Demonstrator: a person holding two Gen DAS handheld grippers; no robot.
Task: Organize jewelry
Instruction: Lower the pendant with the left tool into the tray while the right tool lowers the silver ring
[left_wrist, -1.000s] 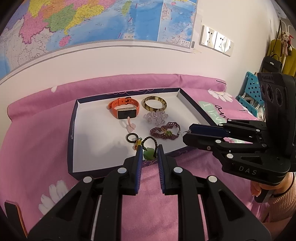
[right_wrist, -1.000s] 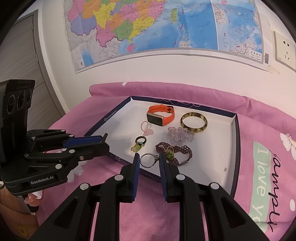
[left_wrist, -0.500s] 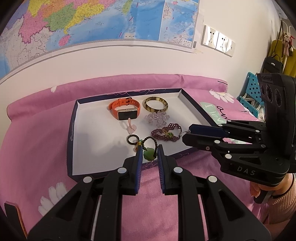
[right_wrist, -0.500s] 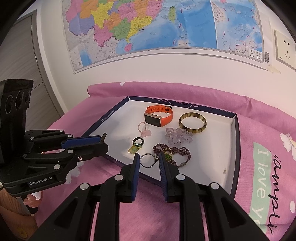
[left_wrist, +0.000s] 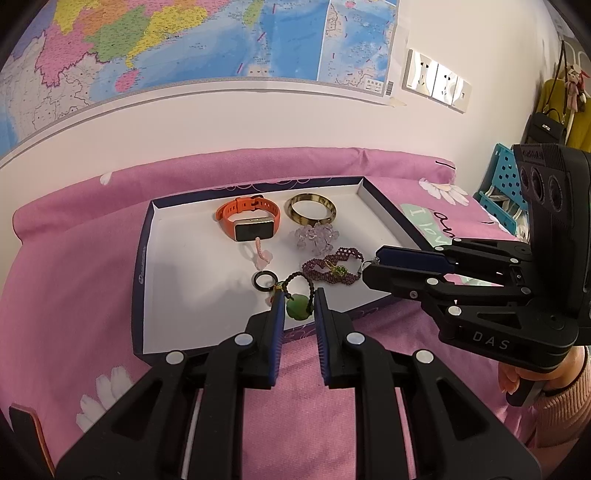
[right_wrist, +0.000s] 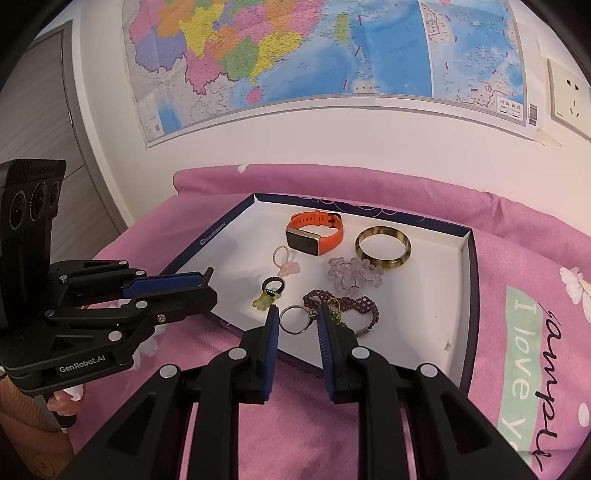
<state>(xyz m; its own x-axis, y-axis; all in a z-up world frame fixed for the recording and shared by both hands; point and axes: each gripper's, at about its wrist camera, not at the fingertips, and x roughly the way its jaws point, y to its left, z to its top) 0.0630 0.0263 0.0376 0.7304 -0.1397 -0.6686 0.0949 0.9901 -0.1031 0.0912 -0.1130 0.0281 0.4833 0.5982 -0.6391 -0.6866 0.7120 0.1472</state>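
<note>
Grippers both clamp: left gripper (left_wrist: 299, 308) pinches green pendant (left_wrist: 297, 307), right gripper (right_wrist: 297, 321) holds metal ring (right_wrist: 293, 320); either may slip over tray (left_wrist: 147, 236) near edge.

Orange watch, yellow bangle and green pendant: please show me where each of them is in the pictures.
Orange watch (right_wrist: 303, 243): right wrist view, on its dark screen.
Yellow bangle (right_wrist: 404, 248): right wrist view, on the right side of its rim.
Green pendant (left_wrist: 298, 307): left wrist view, on the green stone between the left gripper's fingers.
</note>
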